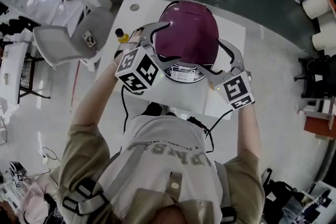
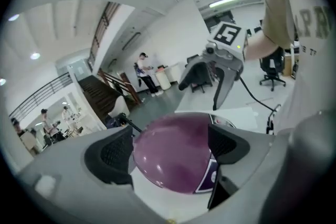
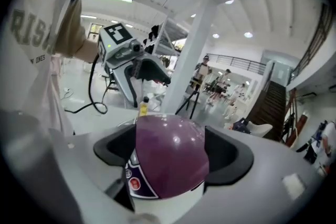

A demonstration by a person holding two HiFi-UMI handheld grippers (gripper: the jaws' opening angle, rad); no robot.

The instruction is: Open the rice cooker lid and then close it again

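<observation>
The rice cooker (image 1: 189,29) stands on the white table (image 1: 181,96), its purple domed lid down and its control panel (image 1: 184,73) facing me. My left gripper (image 1: 156,44) is at the cooker's left side and stands open, one jaw either side of the dome's edge. My right gripper (image 1: 218,57) is open at the cooker's right front. In the left gripper view the purple lid (image 2: 176,152) sits between the spread pads (image 2: 115,155). The lid (image 3: 170,157) also fills the gap between the pads (image 3: 223,157) in the right gripper view. Whether either gripper's pads touch the lid, I cannot tell.
A small yellow-capped bottle (image 1: 122,35) stands on the table just left of the cooker. A white chair (image 1: 68,39) is at the table's left. A black cable (image 1: 125,107) hangs off the near table edge. Shelves and stools ring the floor.
</observation>
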